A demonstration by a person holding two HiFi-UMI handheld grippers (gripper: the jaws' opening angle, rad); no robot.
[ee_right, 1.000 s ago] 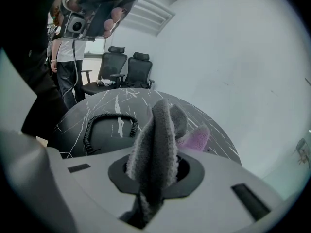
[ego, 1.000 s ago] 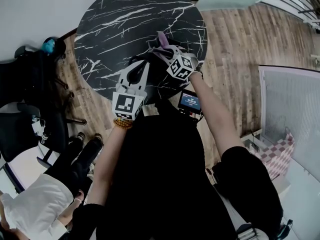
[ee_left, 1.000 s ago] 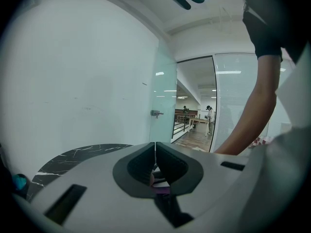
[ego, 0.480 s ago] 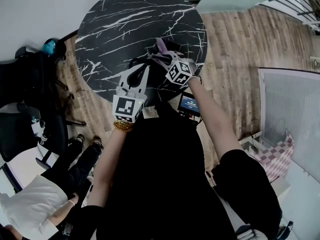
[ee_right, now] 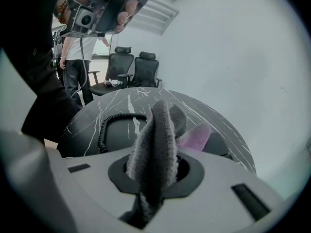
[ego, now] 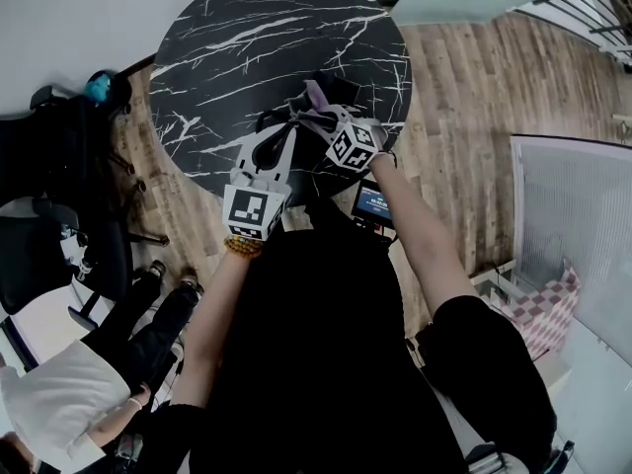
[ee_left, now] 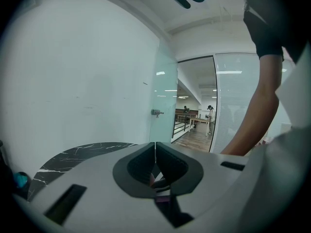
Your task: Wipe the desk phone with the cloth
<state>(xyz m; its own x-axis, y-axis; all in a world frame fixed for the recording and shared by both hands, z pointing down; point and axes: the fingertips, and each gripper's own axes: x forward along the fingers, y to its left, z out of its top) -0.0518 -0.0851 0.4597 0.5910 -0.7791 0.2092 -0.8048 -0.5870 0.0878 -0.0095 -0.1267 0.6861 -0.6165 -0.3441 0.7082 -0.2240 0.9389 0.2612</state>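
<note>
Cloth (ee_right: 156,140), soft and limp, is pinched mid-fold in the right tongs (ee_right: 153,171); left tongs (ee_left: 155,160) are closed empty; phone (ee_right: 119,135) likely light, needs steadying

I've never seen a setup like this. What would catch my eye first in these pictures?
The round black marble table with white veins fills the top of the head view. Near its front edge the right gripper is shut on a grey and purple cloth, which stands up in front of a coiled phone cord. The left gripper beside it has its jaws together.
</note>
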